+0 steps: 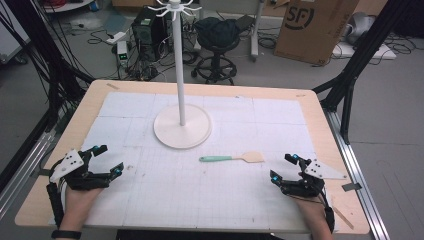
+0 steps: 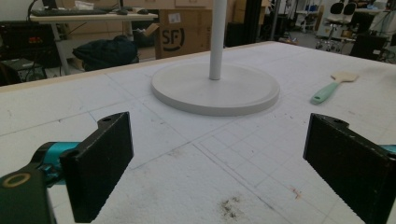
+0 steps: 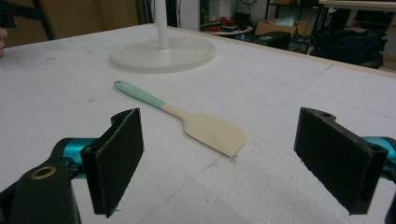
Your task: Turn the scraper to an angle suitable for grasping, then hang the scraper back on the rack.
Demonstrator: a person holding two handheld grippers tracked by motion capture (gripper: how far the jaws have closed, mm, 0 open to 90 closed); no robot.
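spatula [image 1: 234, 158] on table [image 1: 310, 107], just before stand base [image 1: 182, 131]; left tongs [image 1: 109, 160] far left, right tongs [image 1: 282, 167] right.

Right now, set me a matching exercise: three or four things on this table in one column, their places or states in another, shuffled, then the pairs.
Things:
1. spatula
2. stand
3. left gripper
4. right gripper

Places or states:
A. upright, pole on a round white base, mid-table
B. open, empty, at the table's near left
C. lying flat, green handle, pale blade
D. open, empty, nearest the spatula's blade

Pairs: 1-C, 2-A, 3-B, 4-D
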